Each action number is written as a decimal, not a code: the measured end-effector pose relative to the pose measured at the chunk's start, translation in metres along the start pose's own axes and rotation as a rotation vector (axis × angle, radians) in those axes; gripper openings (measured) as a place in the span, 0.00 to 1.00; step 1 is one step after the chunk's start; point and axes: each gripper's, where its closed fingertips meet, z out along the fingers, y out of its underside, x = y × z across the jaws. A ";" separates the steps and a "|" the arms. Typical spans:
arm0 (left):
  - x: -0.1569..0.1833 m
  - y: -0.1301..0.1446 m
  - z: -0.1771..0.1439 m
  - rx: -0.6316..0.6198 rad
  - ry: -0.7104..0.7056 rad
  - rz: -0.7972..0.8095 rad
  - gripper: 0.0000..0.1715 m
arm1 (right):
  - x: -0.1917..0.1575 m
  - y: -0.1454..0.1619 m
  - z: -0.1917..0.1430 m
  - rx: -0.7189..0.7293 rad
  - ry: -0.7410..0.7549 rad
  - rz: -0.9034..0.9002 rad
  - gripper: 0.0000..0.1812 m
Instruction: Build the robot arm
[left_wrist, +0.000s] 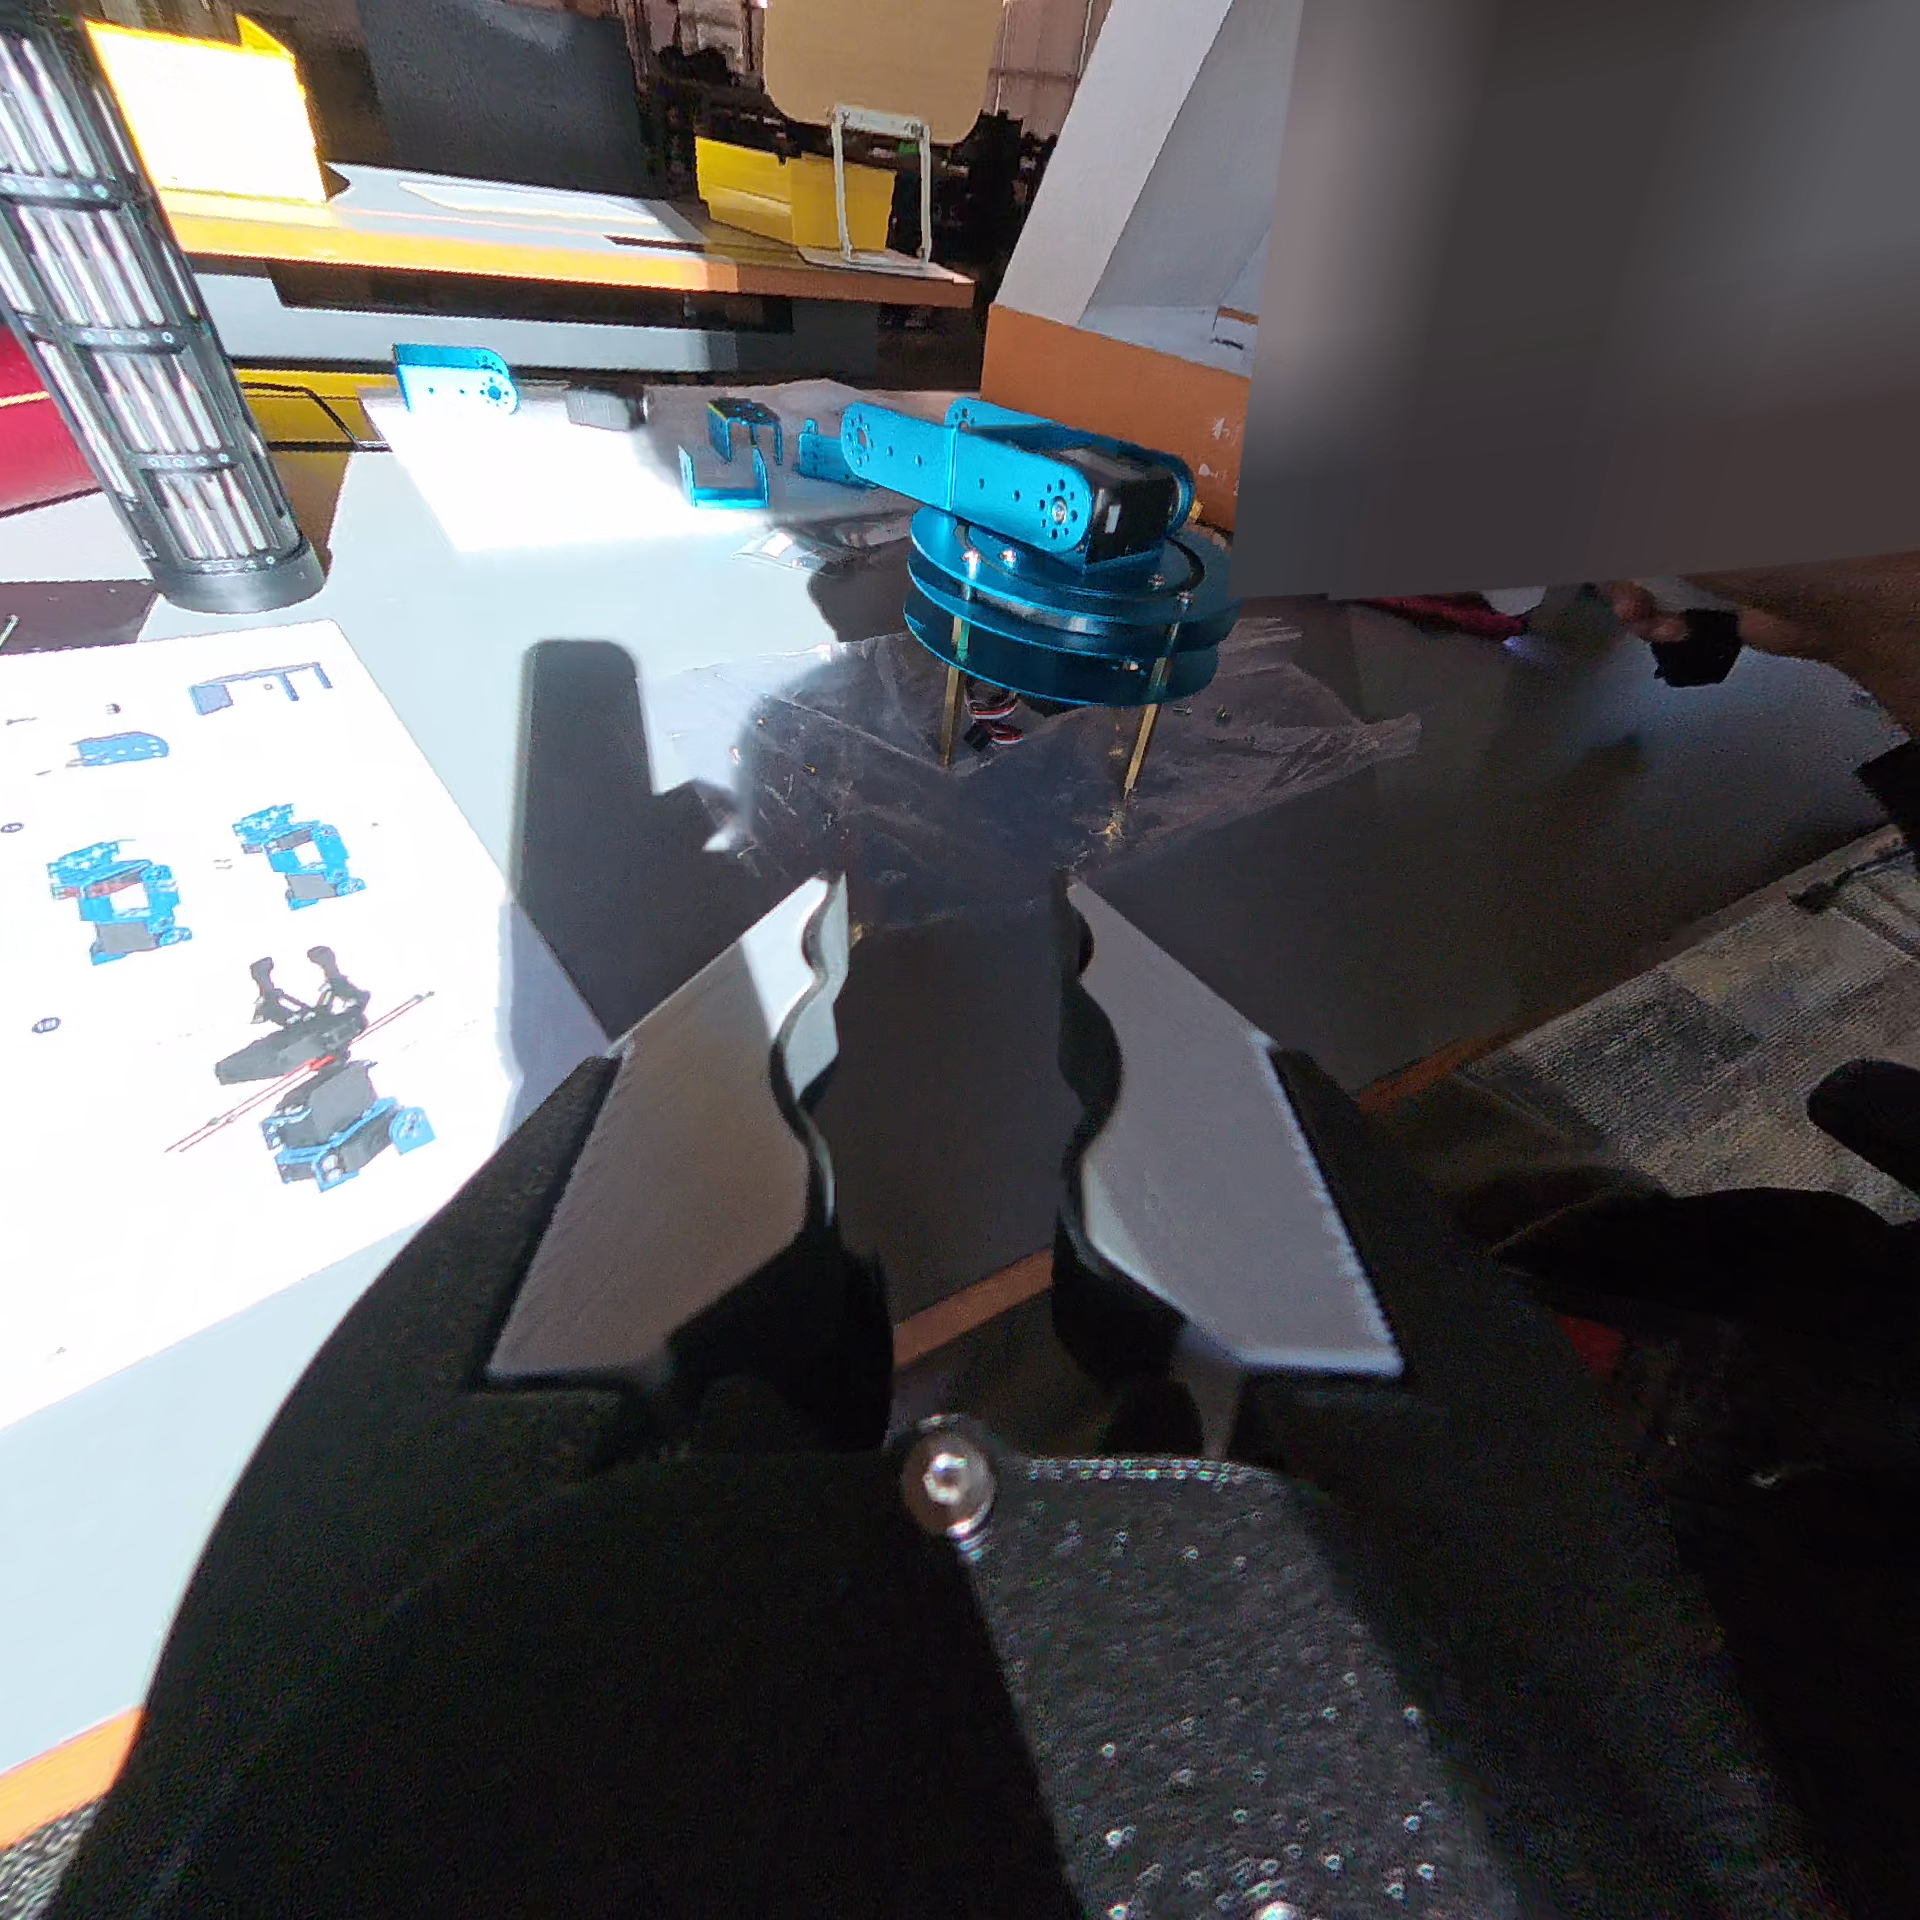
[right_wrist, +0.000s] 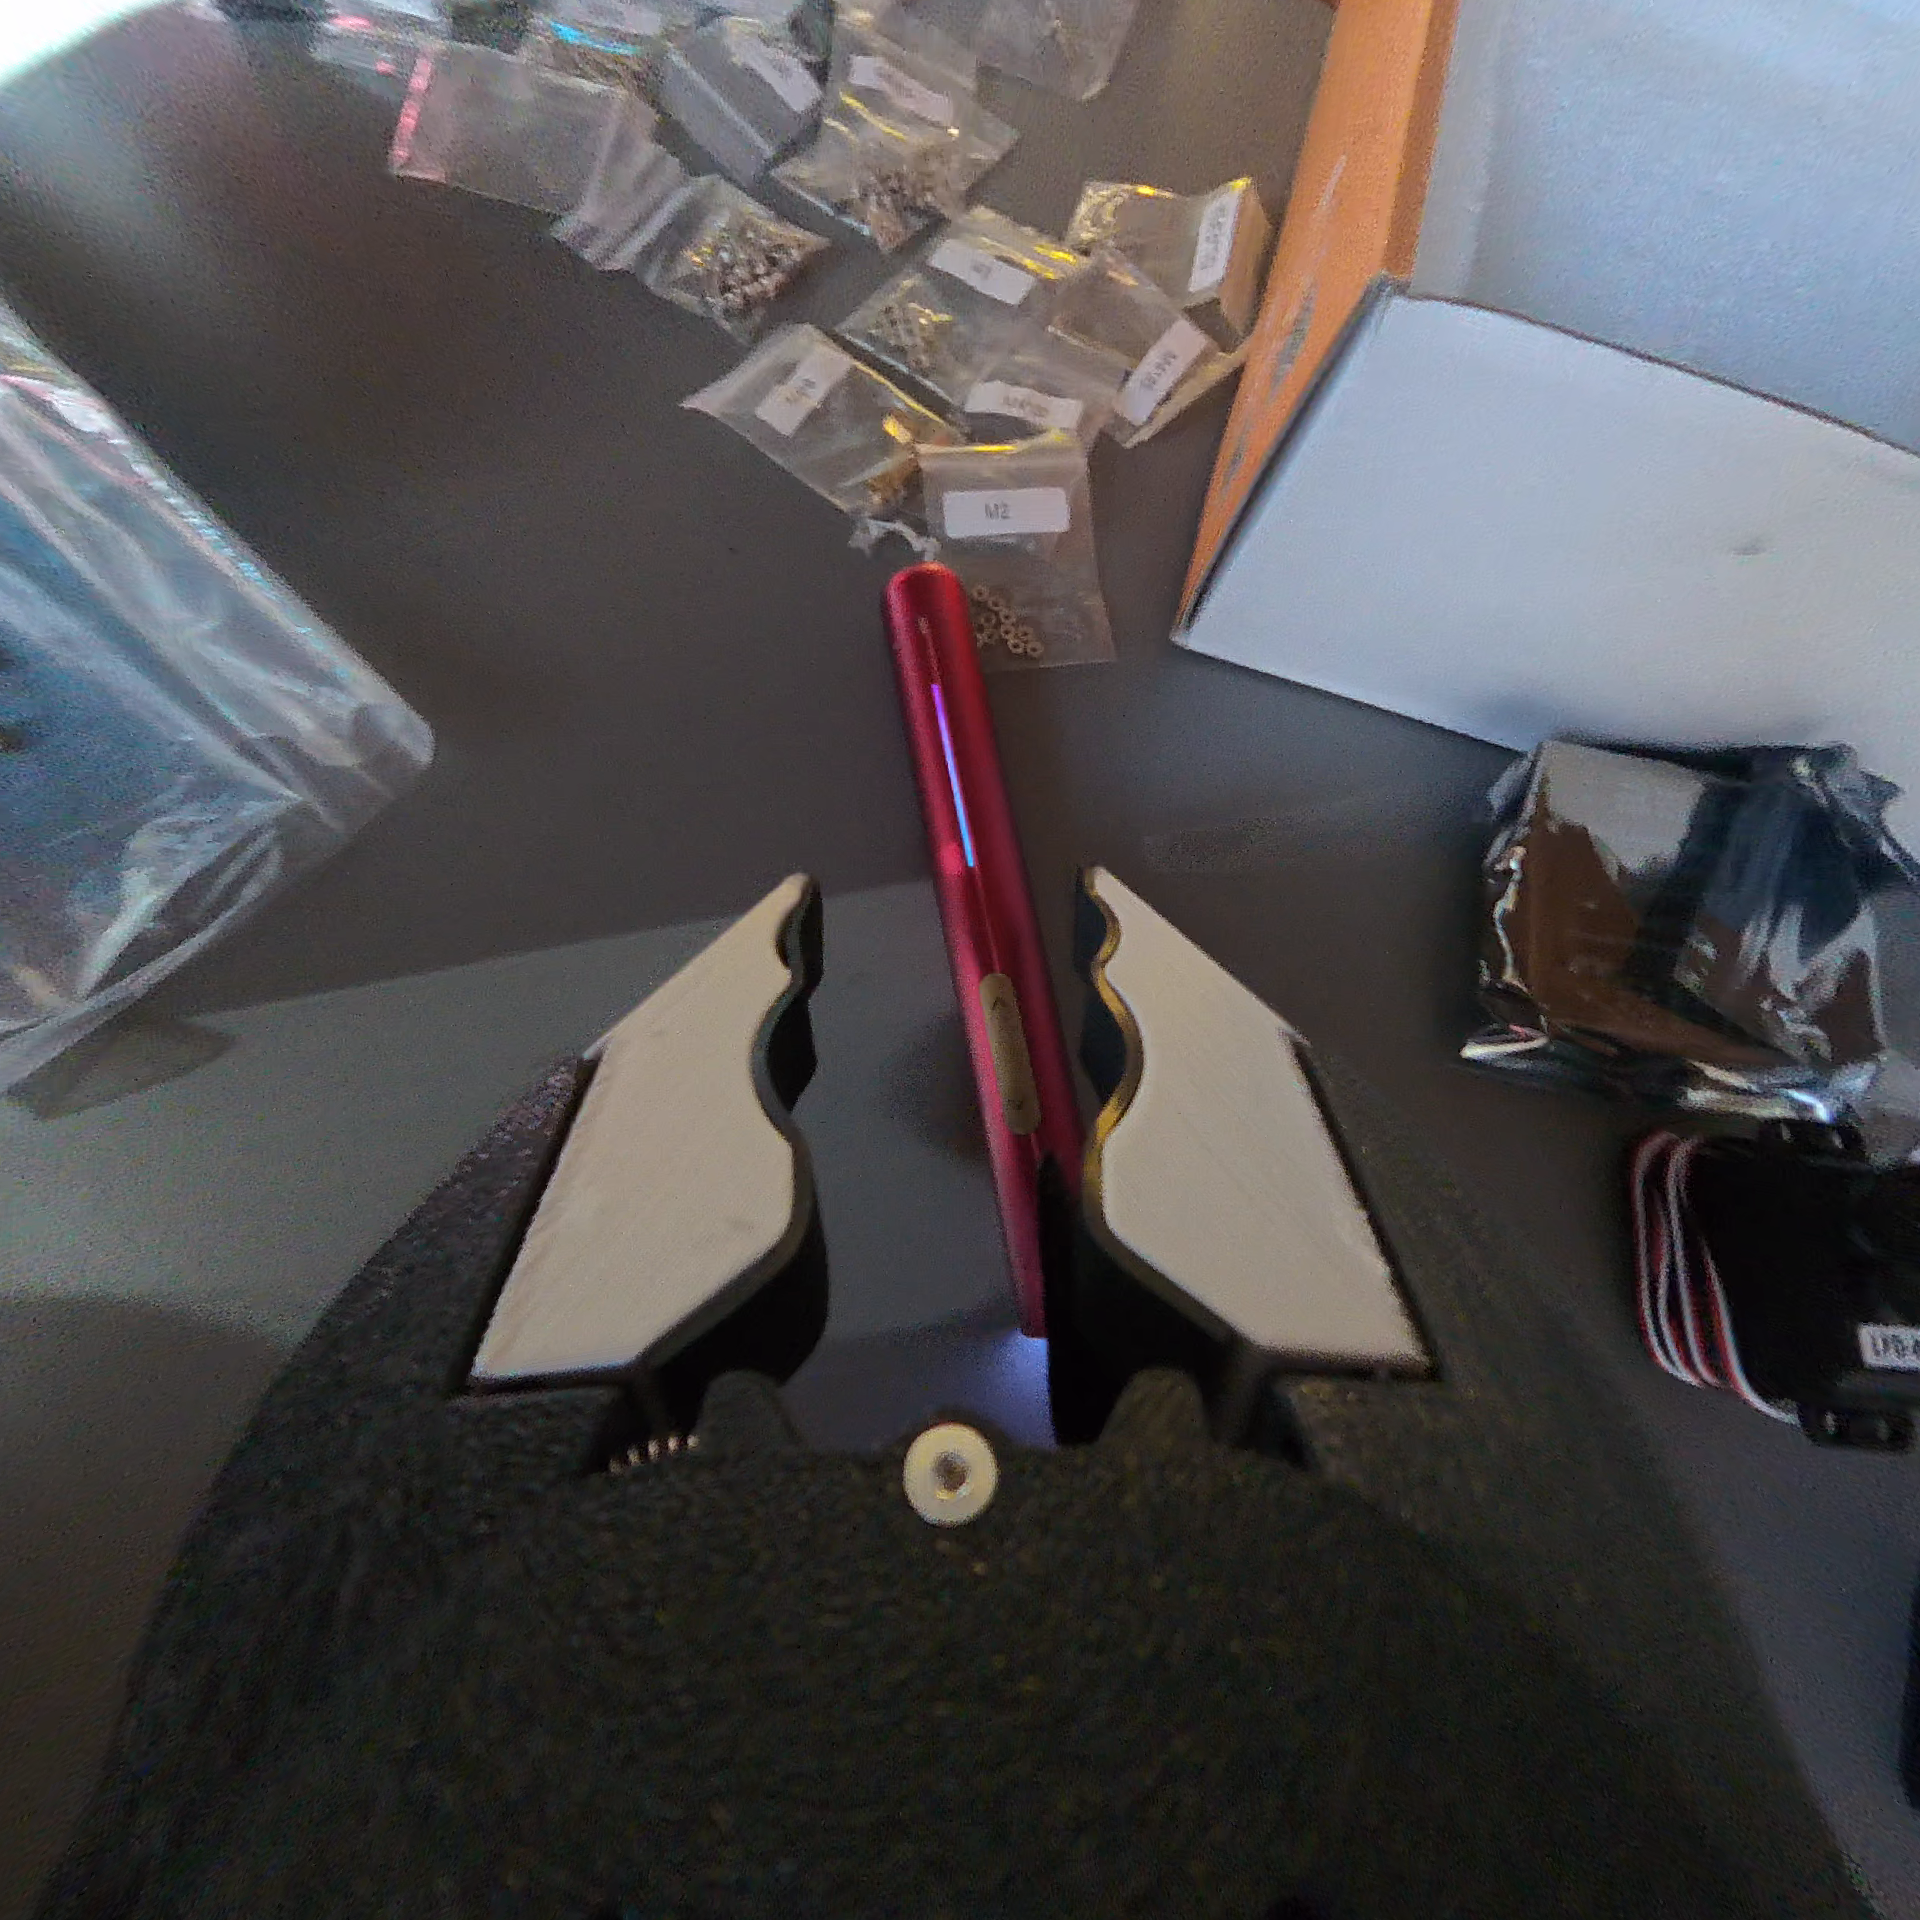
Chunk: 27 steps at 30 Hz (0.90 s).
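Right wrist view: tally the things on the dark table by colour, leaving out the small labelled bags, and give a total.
Red: 1, the pen-shaped tool.
Orange and white: 1, the box.
Black: 2, the foil-wrapped bundle and the servo.
Clear: 1, the large bag.
Total: 5.

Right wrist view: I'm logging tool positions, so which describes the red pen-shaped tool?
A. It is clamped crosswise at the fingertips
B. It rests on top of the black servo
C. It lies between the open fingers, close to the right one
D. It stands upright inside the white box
C: the red pen-shaped tool lies lengthwise between the spread fingers of the right gripper, closer to the right finger.
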 end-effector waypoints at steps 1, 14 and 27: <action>-0.002 0.002 -0.008 0.020 0.008 -0.006 0.20 | 0.003 0.001 0.001 0.003 0.033 0.014 0.26; -0.120 0.059 -0.120 0.132 -0.253 -0.100 0.22 | -0.109 -0.054 -0.015 0.210 -0.125 0.216 0.28; -0.211 0.091 -0.215 0.387 -0.501 -0.345 0.24 | -0.254 -0.142 -0.032 0.141 -0.319 -0.340 0.28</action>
